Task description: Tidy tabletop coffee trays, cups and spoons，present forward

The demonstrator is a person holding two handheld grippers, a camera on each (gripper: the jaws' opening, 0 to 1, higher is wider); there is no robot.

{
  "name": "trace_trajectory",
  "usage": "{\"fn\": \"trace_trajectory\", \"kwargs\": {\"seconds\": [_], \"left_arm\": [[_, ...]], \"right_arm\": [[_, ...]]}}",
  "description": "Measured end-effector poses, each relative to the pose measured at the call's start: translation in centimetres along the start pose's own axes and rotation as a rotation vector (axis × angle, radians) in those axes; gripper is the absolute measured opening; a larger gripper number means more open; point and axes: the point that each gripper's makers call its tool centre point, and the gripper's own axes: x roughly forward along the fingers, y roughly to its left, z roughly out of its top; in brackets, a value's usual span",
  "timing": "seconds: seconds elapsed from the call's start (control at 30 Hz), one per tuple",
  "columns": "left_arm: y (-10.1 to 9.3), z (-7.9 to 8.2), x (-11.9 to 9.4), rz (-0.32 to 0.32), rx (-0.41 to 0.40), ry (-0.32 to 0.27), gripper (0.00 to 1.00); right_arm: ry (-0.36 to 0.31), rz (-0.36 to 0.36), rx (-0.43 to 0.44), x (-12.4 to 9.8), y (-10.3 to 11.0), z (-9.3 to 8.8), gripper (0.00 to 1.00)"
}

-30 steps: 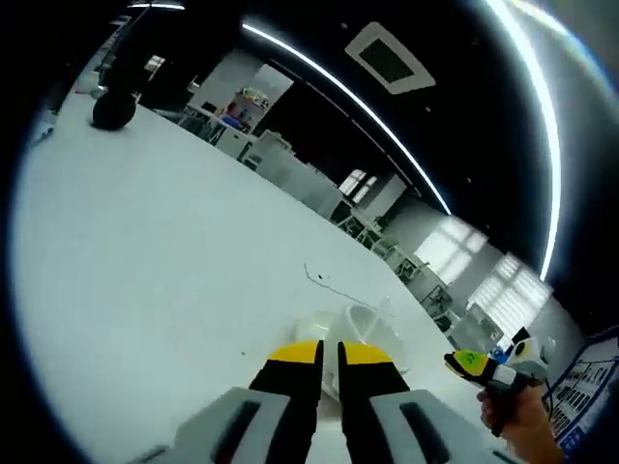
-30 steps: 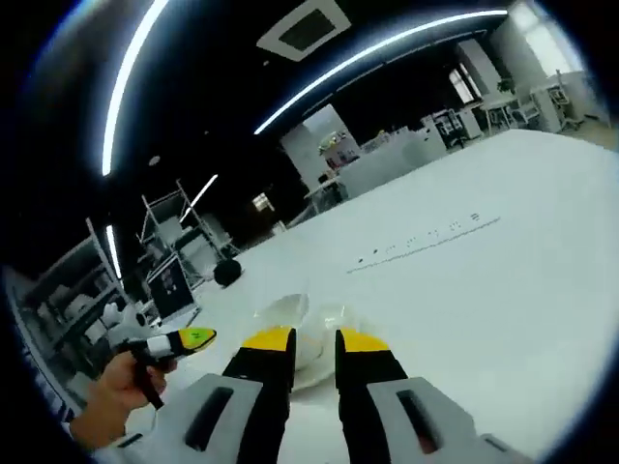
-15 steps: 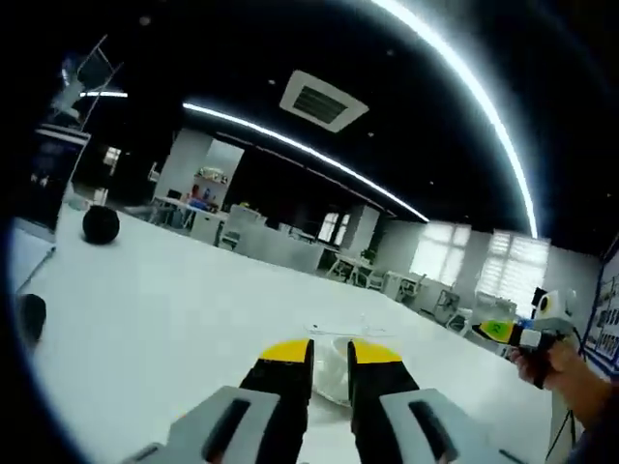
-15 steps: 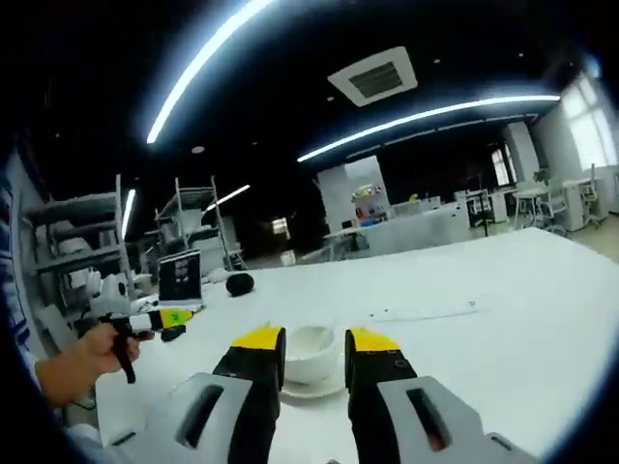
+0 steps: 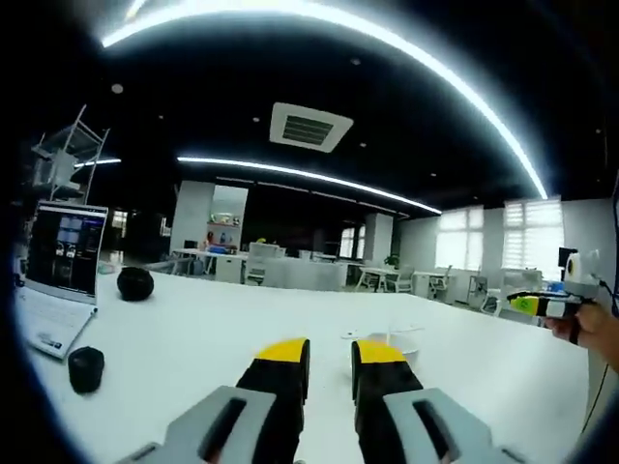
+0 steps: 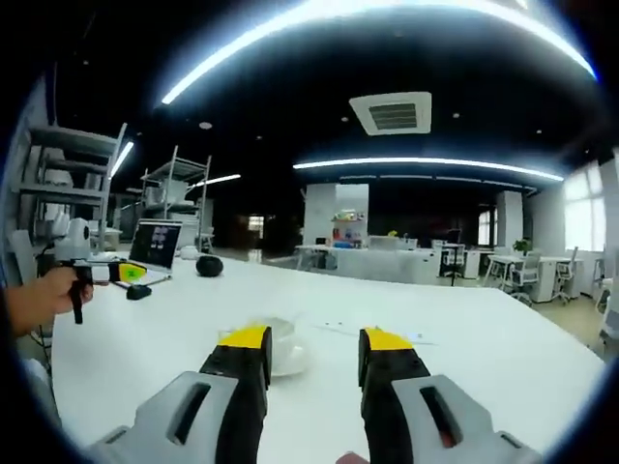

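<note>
Hovering level above the tabletop [image 6: 503,358], the right tongs [image 6: 314,340] are parted and hold nothing, with the cup [image 6: 280,333] on its saucer [image 6: 290,364] just past the left jaw. The left tongs [image 5: 330,349] stand only slightly apart, also empty; their view shows that white cup low beyond the right jaw. Both look held back, probably sizing up the set. A laptop [image 5: 60,266], mouse [image 5: 85,368] and dark round object [image 5: 134,282] sit well apart.
</note>
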Motion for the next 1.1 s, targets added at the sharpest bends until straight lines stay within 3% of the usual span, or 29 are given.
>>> {"fn": "trace_trajectory", "kwargs": {"seconds": [0.2,0.43,0.63,0.7,0.93,1.1], "left_arm": [[0.4,0.0,-1.6,-0.003,0.037,-0.048,0.2],[0.4,0.4,-3.9,0.027,0.076,-0.072,0.21],[1.0,0.7,-5.7,0.073,0.127,-0.084,0.23],[1.2,0.7,-6.2,0.086,0.128,-0.087,0.24],[2.2,0.1,-7.9,0.125,0.126,-0.082,0.26],[2.8,-0.7,-8.8,0.158,0.13,-0.072,0.31]], "right_arm": [[-0.052,-0.05,-0.037,-2.1,-0.8,0.4,0.37],[-0.094,-0.088,-0.01,-4.0,-1.5,0.5,0.39],[-0.093,-0.118,-0.003,-5.7,-2.8,-0.2,0.4],[-0.115,-0.112,0.036,-6.3,-2.6,0.0,0.4],[-0.105,-0.139,0.02,-7.4,-2.4,-0.3,0.41],[-0.08,-0.153,0.004,-8.2,-2.1,-1.7,0.44]]}}
